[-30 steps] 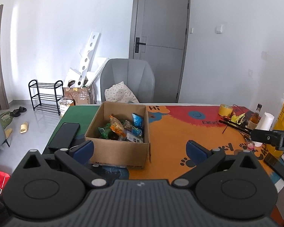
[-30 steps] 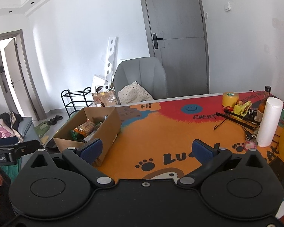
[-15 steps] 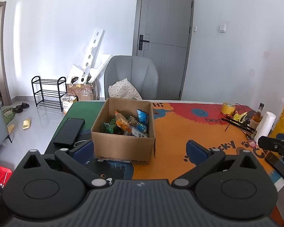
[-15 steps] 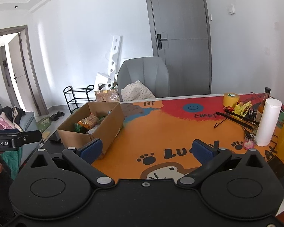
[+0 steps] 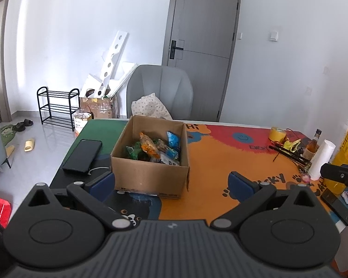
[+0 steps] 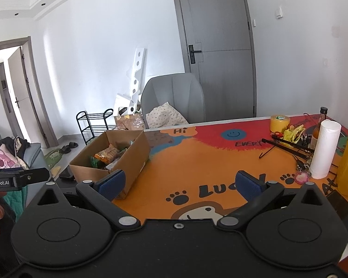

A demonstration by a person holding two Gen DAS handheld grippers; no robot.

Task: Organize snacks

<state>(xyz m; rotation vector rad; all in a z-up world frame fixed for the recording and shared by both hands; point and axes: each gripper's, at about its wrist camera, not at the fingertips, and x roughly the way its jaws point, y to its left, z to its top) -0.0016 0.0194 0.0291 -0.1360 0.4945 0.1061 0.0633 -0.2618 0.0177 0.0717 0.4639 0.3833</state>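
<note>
Several snack packets (image 5: pixel 159 149) lie inside the cardboard box (image 5: pixel 148 176); both grippers, left gripper (image 5: pixel 171 183) and right gripper (image 6: pixel 179 183), hover with jaws wide, empty. Stage indeterminate: loading or unpacking.

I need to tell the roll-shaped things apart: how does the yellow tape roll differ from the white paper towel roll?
The yellow tape roll is squat and lies flat, hole upward; the white paper towel roll is tall and stands on end. The tape sits farther back on the mat, the towel nearer the right edge. Both are cylinders resting on the table.
</note>
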